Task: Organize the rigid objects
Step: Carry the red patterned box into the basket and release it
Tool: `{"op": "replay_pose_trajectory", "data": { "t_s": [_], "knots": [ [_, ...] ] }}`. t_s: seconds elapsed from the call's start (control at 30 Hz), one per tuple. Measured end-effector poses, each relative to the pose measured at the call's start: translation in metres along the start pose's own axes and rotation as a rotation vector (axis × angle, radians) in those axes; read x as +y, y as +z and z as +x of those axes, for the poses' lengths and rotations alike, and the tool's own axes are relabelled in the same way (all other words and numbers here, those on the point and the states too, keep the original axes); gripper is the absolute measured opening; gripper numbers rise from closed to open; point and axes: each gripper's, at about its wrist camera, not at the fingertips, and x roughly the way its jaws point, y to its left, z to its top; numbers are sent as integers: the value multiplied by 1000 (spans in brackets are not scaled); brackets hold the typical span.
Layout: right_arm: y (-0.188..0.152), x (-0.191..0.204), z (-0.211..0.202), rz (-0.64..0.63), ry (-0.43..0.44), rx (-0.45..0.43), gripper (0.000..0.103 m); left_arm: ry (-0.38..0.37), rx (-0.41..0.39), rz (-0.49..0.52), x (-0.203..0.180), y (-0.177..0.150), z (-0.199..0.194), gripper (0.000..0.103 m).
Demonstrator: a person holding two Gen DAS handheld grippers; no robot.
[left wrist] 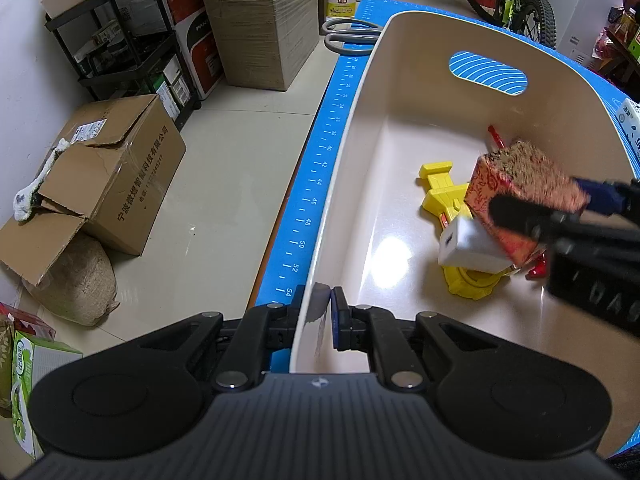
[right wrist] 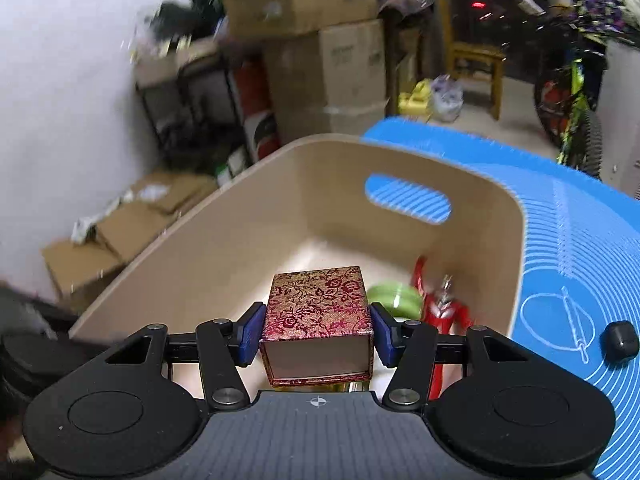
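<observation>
Left gripper [left wrist: 323, 320]: jaws closed on the near left rim of the beige bin [left wrist: 400, 60], one pad outside the wall, one inside.
Blue mat [left wrist: 320, 168]: carries the bin; its left edge, printed with ruler marks, runs just beside the bin's left wall.
Scissors [left wrist: 348, 36]: on the mat beyond the bin's far left corner; blades hidden behind the bin.
Yellow toy [left wrist: 444, 196]: on the bin floor toward the right wall, partly covered by a white block [left wrist: 468, 248].
Floral box [right wrist: 320, 312]: red and gold, held above the bin floor near the right wall; motion-blurred in the left wrist view.
Right gripper [right wrist: 317, 334]: jaws about half open, both blue pads pressed on the box's sides.
Green object [right wrist: 394, 300]: behind the box; shape unclear.
Red figure [right wrist: 440, 308]: against the bin's right wall, blurred, lower part cut off by the gripper.
</observation>
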Motion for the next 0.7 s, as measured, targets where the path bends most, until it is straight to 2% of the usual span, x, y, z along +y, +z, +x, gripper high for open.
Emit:
{"op": "replay_pose_trajectory", "data": {
  "t_s": [0.13, 0.23, 0.37, 0.43, 0.7],
  "knots": [
    [2, -1, -4, 1, 14, 1, 59, 1, 0, 0, 0, 0, 1, 14],
    [3, -6, -13, 24, 31, -21, 72, 1, 0, 1, 0, 0, 1, 14],
    [7, -22, -26, 61, 33, -59, 79, 2, 0, 0, -1, 0, 1, 14],
    [9, -32, -34, 78, 23, -85, 83, 2, 0, 1, -1, 1, 1, 14],
    [17, -80, -56, 144, -70, -160, 90, 0, 1, -2, -1, 1, 0, 14]
  ]
}}
